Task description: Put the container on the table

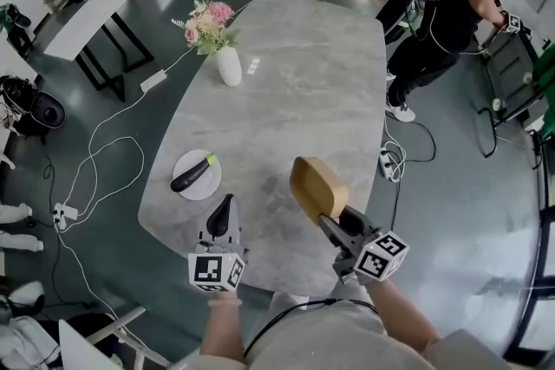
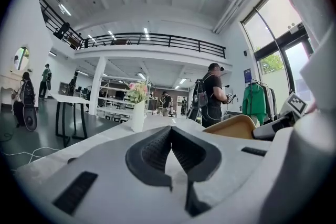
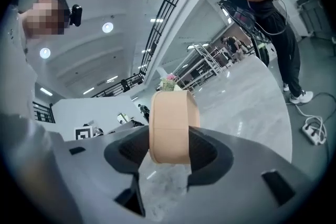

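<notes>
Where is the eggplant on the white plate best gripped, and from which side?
Probably grip the eggplant across its thick middle, from above: it lies flat and diagonal on the plate, so the jaws should straddle its long axis.

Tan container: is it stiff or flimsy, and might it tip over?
Probably stiff: the container shows no buckling in the right hand-held gripper. Likely light, being held by one edge. Set down tilted like this, it could topple.

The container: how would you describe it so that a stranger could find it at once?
Look at the large grey marble table. Over its near edge, on the right, the right tool grips the container. It alone is tan and rounded like a tub; the plate to its left is white and flat.
</notes>
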